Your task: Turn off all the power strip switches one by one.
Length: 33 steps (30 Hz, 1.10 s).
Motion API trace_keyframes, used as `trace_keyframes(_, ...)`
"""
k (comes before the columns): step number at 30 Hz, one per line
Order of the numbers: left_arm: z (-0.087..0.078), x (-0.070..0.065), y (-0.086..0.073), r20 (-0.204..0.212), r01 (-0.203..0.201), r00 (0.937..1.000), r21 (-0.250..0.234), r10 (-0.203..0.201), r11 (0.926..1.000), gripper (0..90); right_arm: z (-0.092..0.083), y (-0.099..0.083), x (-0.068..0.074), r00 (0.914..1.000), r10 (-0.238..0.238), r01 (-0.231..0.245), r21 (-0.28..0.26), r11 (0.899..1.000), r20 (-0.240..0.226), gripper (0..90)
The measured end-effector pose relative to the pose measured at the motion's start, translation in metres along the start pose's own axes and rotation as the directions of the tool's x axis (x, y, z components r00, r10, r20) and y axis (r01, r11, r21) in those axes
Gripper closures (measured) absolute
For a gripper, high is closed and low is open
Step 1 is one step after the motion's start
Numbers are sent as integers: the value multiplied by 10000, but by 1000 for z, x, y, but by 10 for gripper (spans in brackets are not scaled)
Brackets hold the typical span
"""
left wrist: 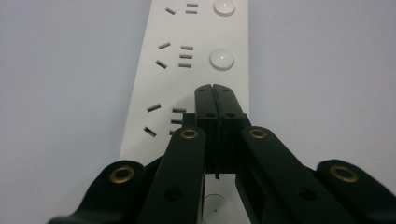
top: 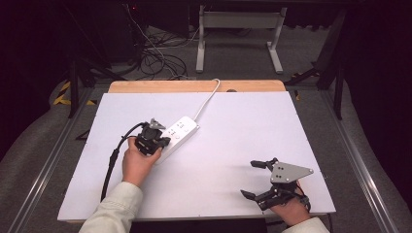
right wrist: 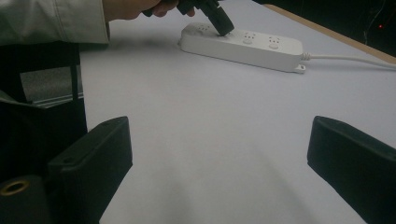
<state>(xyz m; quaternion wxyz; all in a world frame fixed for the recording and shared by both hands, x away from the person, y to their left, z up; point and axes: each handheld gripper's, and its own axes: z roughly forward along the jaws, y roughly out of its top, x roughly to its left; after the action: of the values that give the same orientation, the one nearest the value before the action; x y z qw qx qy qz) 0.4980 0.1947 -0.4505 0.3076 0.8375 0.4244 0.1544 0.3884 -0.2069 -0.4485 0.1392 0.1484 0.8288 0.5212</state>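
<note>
Left gripper, jaws closed with nothing between them, tips down on the near end of the white power strip left of centre on the table; right gripper, jaws wide open and empty, near the front edge.

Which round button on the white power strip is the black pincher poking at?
The left gripper, jaws shut, points at the button nearest the strip's cordless end; the other buttons sit beyond its tips.

**Where the cameras look**

The high view looks forward and down on the whole table. The left gripper view sits very close above the power strip. The right gripper view looks low across the table at that strip from farther off.
</note>
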Motion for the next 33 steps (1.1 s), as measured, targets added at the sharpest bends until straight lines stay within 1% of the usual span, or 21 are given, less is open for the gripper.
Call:
trace_keyframes(2,1,-1,0,84,4,10000,-3,-4,10000,900,0,0,0,10000,4,-4,-3,10000,12,74)
trace_keyframes(5,2,-2,0,70,-3,10000,-7,3,10000,900,0,0,0,10000,9,-9,-4,10000,12,74)
trace_keyframes(12,3,-5,1,-75,-167,9998,22,168,9999,900,0,0,0,10000,3,-3,-21,10000,-4,74)
trace_keyframes(13,3,-6,1,-164,-183,9997,26,184,9998,900,0,0,0,10000,4,-4,-14,10000,-7,74)
trace_keyframes(15,3,-7,1,-188,-166,9997,44,167,9999,900,0,0,1,10000,9,-9,-9,10000,17,74)
trace_keyframes(17,3,-9,3,-363,-269,9990,226,277,9994,900,0,0,1,10000,4,-4,-20,10000,10,74)
trace_keyframes(18,3,-10,4,-458,-315,9984,223,325,9993,900,0,0,1,10000,9,-9,-21,10000,4,74)
trace_keyframes(19,3,-11,4,-474,-266,9985,245,277,9993,900,0,0,1,10000,-8,8,-12,10000,-2,74)
trace_keyframes(21,4,-12,4,-569,-344,9977,219,356,9992,900,0,0,1,10000,-15,15,1,10000,8,74)
trace_keyframes(24,4,-13,4,-588,-316,9977,228,329,9992,900,0,0,1,10000,-21,21,6,10000,10,74)
trace_keyframes(27,4,-14,3,-714,-374,9967,220,389,9991,900,1,0,1,10000,-9,9,15,10000,2,74)
trace_keyframes(30,4,-14,3,-720,-377,9966,226,393,9990,900,1,0,1,10000,-13,13,26,10000,0,74)
trace_keyframes(32,4,-13,3,-591,-267,9979,177,277,9995,900,1,0,1,10000,-11,11,26,10000,-1,74)
trace_keyframes(33,4,-12,3,-557,-278,9980,184,288,9994,900,1,0,1,10000,-11,11,23,10000,4,74)
